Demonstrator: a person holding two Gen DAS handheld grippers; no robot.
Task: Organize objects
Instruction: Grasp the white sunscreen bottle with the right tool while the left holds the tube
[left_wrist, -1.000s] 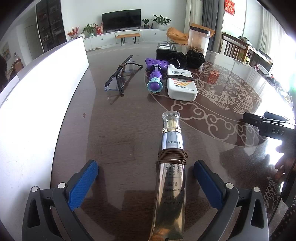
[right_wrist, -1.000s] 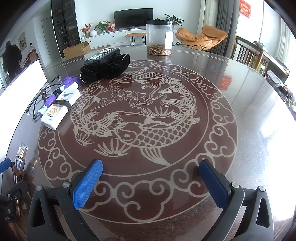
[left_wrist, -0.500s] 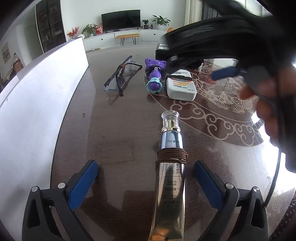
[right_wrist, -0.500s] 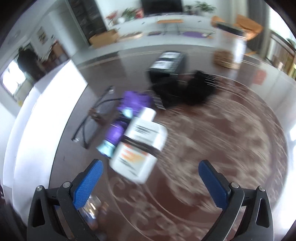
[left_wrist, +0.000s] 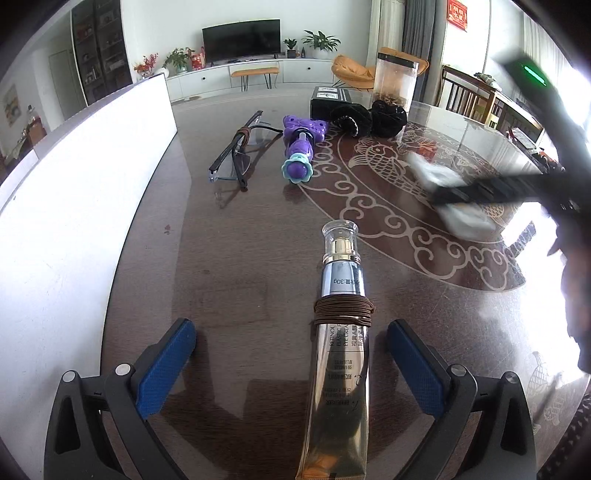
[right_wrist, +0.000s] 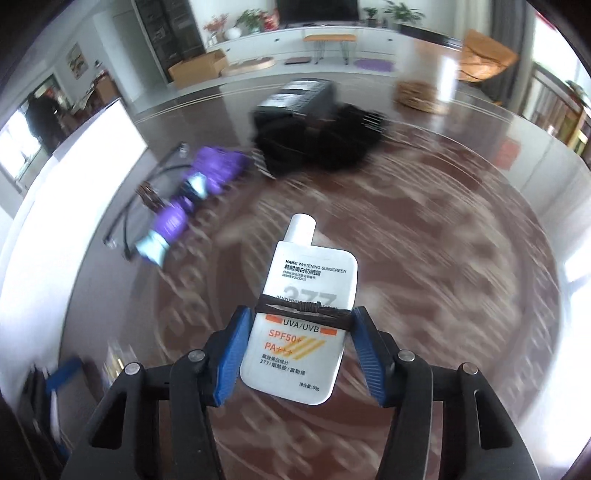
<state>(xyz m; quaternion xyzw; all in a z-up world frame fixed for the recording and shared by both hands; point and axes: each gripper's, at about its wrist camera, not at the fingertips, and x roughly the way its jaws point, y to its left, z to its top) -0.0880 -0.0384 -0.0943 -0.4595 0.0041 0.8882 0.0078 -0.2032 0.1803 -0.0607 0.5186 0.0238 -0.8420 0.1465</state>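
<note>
While clamped in right hand-held gripper (right_wrist: 301, 347), sunscreen bottle (right_wrist: 306, 317), above table (right_wrist: 461, 258)

A white wall (left_wrist: 159, 22) closes the far end of the living room, with a dark television (left_wrist: 241, 40) above a long white cabinet (left_wrist: 236, 75). Potted plants (left_wrist: 320, 40) sit along it. An orange chair (left_wrist: 351, 72) stands near grey curtains (left_wrist: 415, 29). Strong daylight floods in from the right, glaring off the dark round table (left_wrist: 229, 266).

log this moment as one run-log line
right tongs: shut on sunscreen bottle, lifted | left tongs: open, astride eye cream tube lying on table
</note>
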